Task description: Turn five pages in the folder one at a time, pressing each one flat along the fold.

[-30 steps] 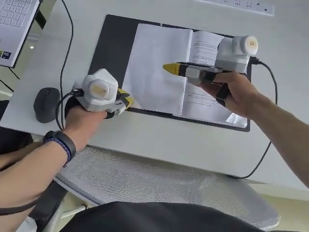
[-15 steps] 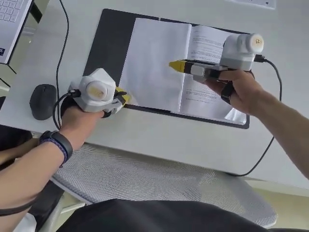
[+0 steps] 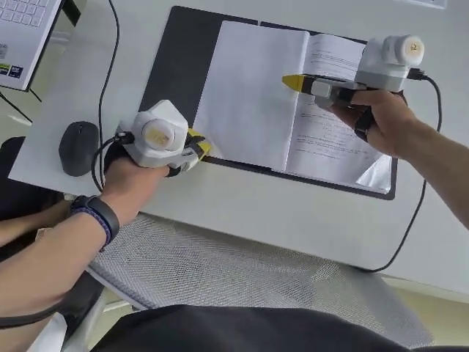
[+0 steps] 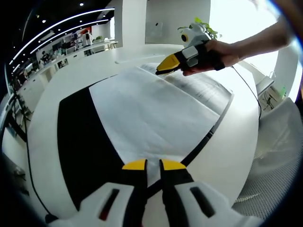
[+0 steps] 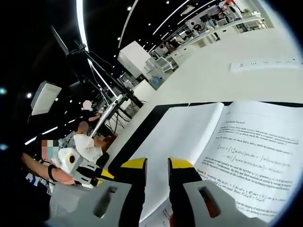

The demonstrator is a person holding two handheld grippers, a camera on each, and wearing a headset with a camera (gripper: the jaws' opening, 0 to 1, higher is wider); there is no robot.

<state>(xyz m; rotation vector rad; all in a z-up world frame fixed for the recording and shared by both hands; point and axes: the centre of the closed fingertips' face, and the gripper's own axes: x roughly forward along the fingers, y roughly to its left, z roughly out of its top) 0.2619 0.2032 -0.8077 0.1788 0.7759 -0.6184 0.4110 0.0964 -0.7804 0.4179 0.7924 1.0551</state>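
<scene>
A black folder [image 3: 176, 66] lies open on the white table. A blank white page [image 3: 249, 88] lies on its left half and a printed page [image 3: 330, 139] on its right half. My right gripper [image 3: 292, 82] is just above the fold near the far end, its yellow jaws close together and pointing left, with nothing between them. In its own view the right gripper [image 5: 157, 165] looks down on the blank page [image 5: 184, 137]. My left gripper [image 3: 201, 149] rests at the blank page's near left corner, jaws together; the left gripper [image 4: 152, 165] meets the page [image 4: 151, 113] there.
A dark mouse [image 3: 77, 147] with its cable lies left of the folder, and a laptop [image 3: 22, 29] sits at the far left. The table's near edge runs just below the folder, above a mesh chair seat [image 3: 220, 271]. A power strip [image 5: 265, 65] lies behind the folder.
The head camera has shifted. The right gripper's tip has drawn right, from over the blank page to the fold. The left gripper stays at the page corner.
</scene>
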